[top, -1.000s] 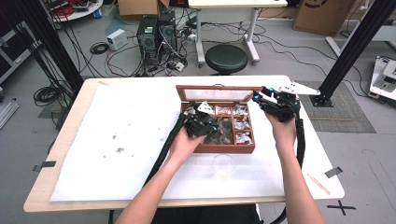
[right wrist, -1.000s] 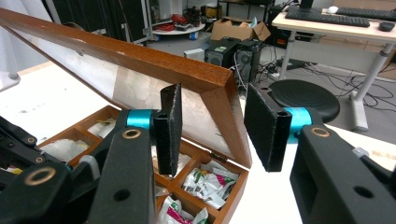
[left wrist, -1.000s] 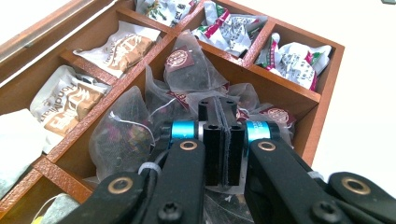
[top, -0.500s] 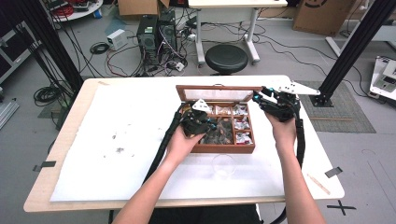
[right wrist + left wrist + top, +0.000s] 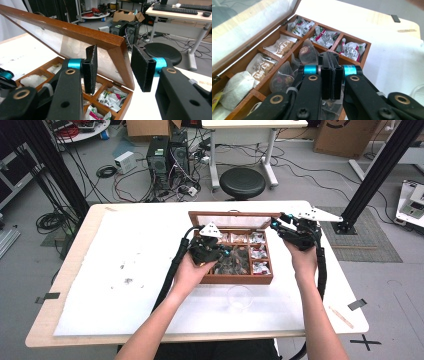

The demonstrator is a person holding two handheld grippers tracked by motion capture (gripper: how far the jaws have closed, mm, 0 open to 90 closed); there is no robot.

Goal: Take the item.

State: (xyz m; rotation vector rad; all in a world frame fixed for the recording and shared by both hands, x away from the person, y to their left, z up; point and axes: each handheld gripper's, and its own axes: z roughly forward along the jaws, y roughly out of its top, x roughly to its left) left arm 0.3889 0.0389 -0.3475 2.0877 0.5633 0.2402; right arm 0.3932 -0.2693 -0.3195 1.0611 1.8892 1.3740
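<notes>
On the table (image 5: 75,285), seen from the high view, a wooden box (image 5: 235,279) is standing with its glass-panelled lid (image 5: 235,219) raised toward the far side. The left claw (image 5: 216,251) is hanging over the box's left compartments, held by the person's left hand (image 5: 189,272). The right claw (image 5: 278,226) is reaching toward the lid's right corner, held by the right hand (image 5: 303,257). A clear plastic cup (image 5: 239,296) is sitting just in front of the box on the white table cover (image 5: 130,250). A black stool (image 5: 242,182) is standing on the floor beyond the table.

From the left gripper view, the left claw (image 5: 331,72) is showing its jaws pressed together with nothing visible between them, poised above a middle compartment of clear tea sachets (image 5: 280,78). Paper-wrapped tea bags (image 5: 280,46) are lying in the compartments along the lid side, and foil packets (image 5: 325,37) are filling the far row.

From the right gripper view, the right claw (image 5: 113,66) is standing spread, its jaws straddling the lid's corner (image 5: 122,65); whether either pad is touching the wood cannot be told. Foil packets (image 5: 110,98) are lying in the compartment below.
</notes>
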